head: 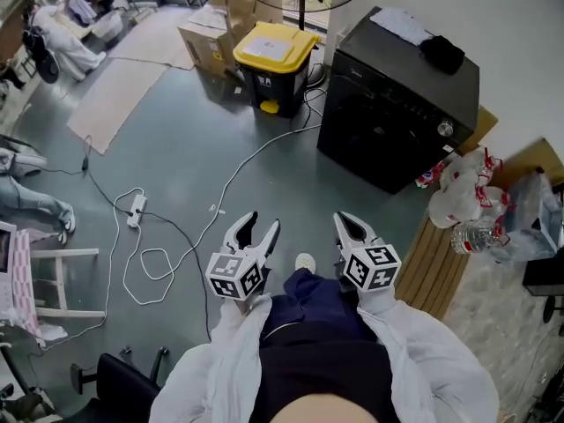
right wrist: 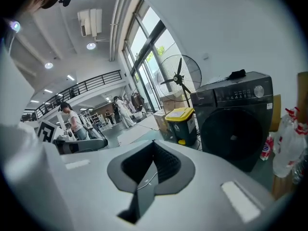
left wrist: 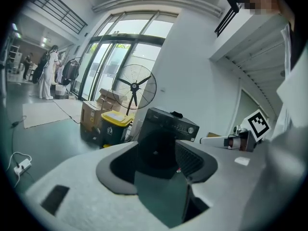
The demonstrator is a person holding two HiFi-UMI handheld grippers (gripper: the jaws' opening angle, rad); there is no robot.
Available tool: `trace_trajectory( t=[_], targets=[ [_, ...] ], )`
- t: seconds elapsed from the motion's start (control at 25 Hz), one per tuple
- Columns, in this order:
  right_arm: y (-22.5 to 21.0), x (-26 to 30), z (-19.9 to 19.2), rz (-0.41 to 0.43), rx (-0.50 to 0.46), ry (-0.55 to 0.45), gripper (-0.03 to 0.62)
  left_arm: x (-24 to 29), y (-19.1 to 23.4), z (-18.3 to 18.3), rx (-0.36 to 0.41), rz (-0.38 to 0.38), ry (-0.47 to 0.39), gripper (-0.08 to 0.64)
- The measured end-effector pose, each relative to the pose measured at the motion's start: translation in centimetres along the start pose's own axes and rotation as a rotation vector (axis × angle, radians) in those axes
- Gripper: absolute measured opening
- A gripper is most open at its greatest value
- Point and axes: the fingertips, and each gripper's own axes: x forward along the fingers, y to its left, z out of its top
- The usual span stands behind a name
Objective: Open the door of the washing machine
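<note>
**A:** Here's the washing machine (head: 397, 104), a black front-loader standing on the floor at its far right edge, back to the white wall.

**B:** And its round door (right wrist: 234, 137) is flush with the front, fully shut. A silver dial (head: 446, 129) sits at the top right of the panel.

**A:** The left claw (head: 256, 230) is held out low in front of the person, jaws parted, nothing between them but grey floor. It points toward the machine and is well apart from it.

**B:** Same for the right claw (head: 351, 229). Its jaws stand slightly apart and it grips nothing. It sits beside the left one, also well short of the door.

**A:** On the lid I see a white sheet of paper (head: 401, 25) and a small black object (head: 441, 53), too dark to identify.

**B:** Just left of the machine is a dark bin with a yellow lid (head: 273, 55), with cardboard boxes (head: 207, 42) behind it and a standing fan (right wrist: 179, 76) by the window.

**A:** A white cable (head: 238, 174) snakes across the middle of the floor to a power strip (head: 136, 210).

**B:** On the machine's right, white plastic bags (head: 463, 188) and a water bottle (head: 476, 234) sit by a wooden slatted board (head: 436, 267).
</note>
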Motion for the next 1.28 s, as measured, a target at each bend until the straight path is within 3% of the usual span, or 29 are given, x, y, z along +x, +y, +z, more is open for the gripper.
trace_trajectory(
  t=[0.28, 0.6, 1.08, 1.28],
  targets=[
    [-3.6, 4.9, 2.2, 0.042, -0.024, 0.027, 0.008, 5.8, 1.5, 1.2, -0.006, 0.017, -0.012, 0.229],
    [-5.8, 6.8, 2.3, 0.027, 0.021, 0.047, 0.008, 8.8, 2.2, 0.3, -0.017, 0.009, 0.053, 0.236],
    [-13.6, 13.0, 5.3, -0.113, 0.107, 0.054, 0.008, 22.0, 5.0, 2.2, 0.0, -0.145, 0.188, 0.252],
    [-17.2, 16.7, 7.3, -0.198, 0.139, 0.07, 0.008, 30.2, 7.6, 4.5, 0.087, -0.225, 0.255, 0.25]
  ],
)
